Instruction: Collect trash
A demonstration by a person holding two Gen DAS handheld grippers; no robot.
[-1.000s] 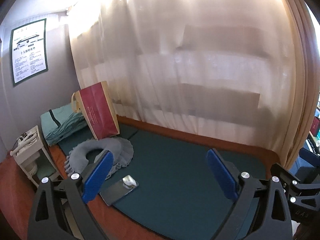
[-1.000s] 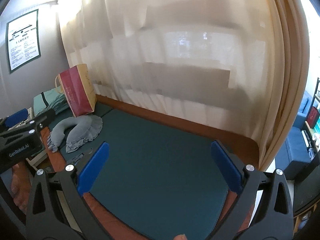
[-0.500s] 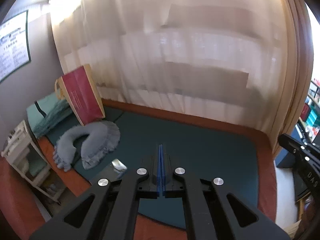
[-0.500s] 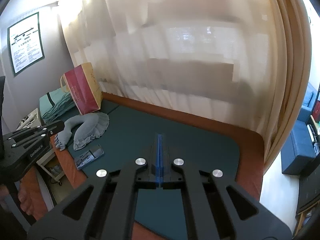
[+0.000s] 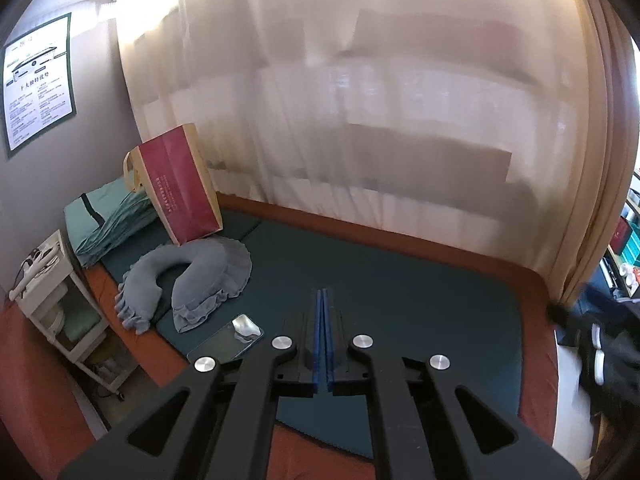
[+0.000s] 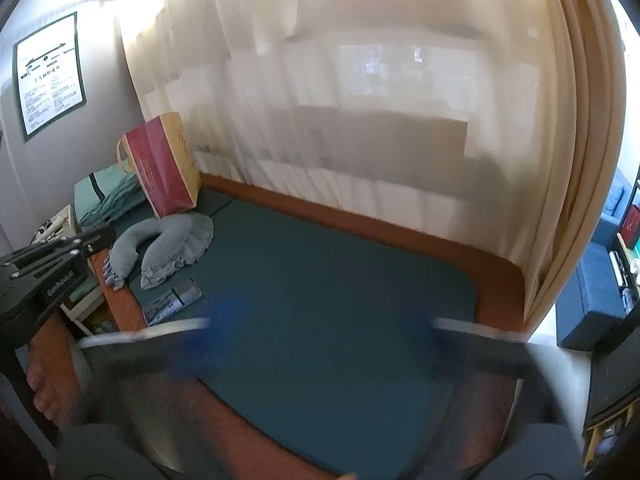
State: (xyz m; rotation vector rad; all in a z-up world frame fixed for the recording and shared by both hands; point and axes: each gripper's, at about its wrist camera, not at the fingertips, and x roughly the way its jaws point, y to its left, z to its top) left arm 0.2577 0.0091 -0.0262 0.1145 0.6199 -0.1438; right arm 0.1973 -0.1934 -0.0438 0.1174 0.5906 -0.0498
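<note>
A flat shiny wrapper (image 5: 230,338) lies on the green mat's (image 5: 400,312) front left edge, left of my left gripper (image 5: 322,300), which is shut and empty above the mat. The wrapper also shows in the right wrist view (image 6: 173,300). My right gripper (image 6: 316,332) is blurred by motion, its blue fingers (image 6: 192,344) spread wide apart and empty above the mat (image 6: 340,280). A red paper bag (image 5: 182,190) stands at the back left, also in the right wrist view (image 6: 162,168).
A grey U-shaped pillow (image 5: 192,276) lies by the bag. Folded green bedding (image 5: 108,220) sits behind it. A white trolley (image 5: 56,292) stands left of the bed. Cream curtains (image 5: 380,120) hang along the far side. A bare foot (image 6: 44,376) is on the floor at left.
Both grippers shut from open half a second ago. The left stays shut. The right has swung open again and is blurred in motion.
</note>
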